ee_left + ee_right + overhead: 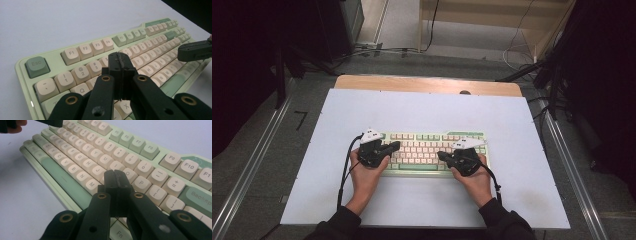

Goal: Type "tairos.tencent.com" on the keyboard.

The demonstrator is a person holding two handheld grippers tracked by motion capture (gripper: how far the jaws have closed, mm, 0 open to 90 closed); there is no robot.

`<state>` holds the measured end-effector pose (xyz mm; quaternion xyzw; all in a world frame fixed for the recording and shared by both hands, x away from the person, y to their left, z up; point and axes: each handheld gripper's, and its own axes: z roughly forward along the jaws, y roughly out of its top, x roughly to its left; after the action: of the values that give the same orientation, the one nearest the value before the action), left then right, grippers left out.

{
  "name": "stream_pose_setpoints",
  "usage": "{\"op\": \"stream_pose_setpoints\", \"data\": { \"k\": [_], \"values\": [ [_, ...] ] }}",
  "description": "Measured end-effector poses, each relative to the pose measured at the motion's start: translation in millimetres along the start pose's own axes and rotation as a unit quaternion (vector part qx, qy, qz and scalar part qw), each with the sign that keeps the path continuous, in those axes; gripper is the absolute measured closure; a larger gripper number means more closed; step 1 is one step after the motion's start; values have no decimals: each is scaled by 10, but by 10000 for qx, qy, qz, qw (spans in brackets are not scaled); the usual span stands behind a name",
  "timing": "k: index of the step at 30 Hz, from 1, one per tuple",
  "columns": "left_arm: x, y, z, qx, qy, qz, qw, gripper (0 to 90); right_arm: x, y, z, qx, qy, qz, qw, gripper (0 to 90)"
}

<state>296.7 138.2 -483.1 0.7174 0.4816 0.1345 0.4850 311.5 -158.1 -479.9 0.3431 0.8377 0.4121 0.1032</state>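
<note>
Left gripper fingers pressed together, nothing between them, tip poised over the number row near the 4 and 5 keys at centre frame of the left gripper view. Right gripper fingers likewise together and empty, tip over the keys around L and O at centre frame of the right gripper view. Cannot tell whether either tip touches a key or hangs just above.

In the high view, left gripper at lower centre-left, right gripper at lower centre-right, each gripped by a hand entering from the bottom edge, both angled inward over the keyboard.

Keyboard: pale green case, cream keys, green Esc and space bar; lying flat and square on the white worktop, lower middle of the high view. Keyboard running from lower left to upper right in the left gripper view, the right gripper's tip entering at the right edge there.

Progress, as a judgement: shut tips set up as pokers for pressing keys, positioning done at both ends. No key visibly sunk, so the pressing itself looks early or only beginning; nothing in the frames to count keys already struck.
</note>
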Motion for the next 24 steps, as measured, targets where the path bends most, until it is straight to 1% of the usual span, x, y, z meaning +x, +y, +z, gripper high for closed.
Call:
{"op": "stream_pose_setpoints", "data": {
  "k": [8,11,19,24],
  "values": [
    [3,-5,-8,3,4,-8,10000,900,0,-28,21,99,-46,-28,9999,881],
    [3,-7,-8,4,-2,5,10000,900,0,-33,19,110,-92,-33,9999,881],
    [6,-7,-16,-15,-8,1,10000,900,-16,-39,11,147,-124,-44,9998,881],
    [5,-9,-16,-20,-4,-4,10000,900,-8,-47,25,227,-77,-64,9997,882]
  ]
}}
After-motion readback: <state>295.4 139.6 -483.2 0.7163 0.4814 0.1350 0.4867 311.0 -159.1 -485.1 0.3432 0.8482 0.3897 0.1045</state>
